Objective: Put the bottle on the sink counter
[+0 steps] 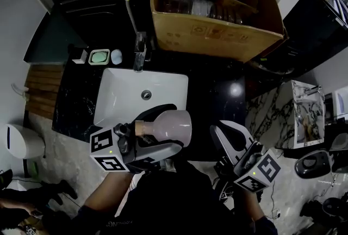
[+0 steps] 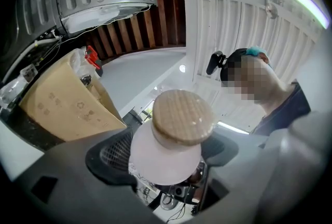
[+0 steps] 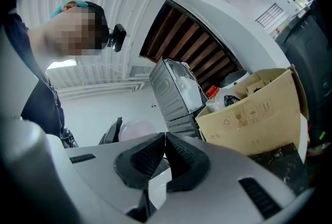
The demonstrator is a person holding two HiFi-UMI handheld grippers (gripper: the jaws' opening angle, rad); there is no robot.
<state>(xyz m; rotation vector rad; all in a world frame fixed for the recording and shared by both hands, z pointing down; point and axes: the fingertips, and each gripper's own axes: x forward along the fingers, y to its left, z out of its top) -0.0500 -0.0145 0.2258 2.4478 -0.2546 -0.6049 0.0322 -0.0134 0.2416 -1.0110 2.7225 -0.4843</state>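
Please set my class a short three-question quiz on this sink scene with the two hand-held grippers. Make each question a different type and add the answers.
1. True or false: the right gripper holds the bottle.
2. Multiple choice: what large thing stands beyond the sink? A) a cardboard box B) a kettle C) a stack of towels
3. Fill in: the sink basin is ___ in colour.

Key: 1. False: the left gripper is shut on it, and the right one is shut with nothing in it. 2. A. 3. White.
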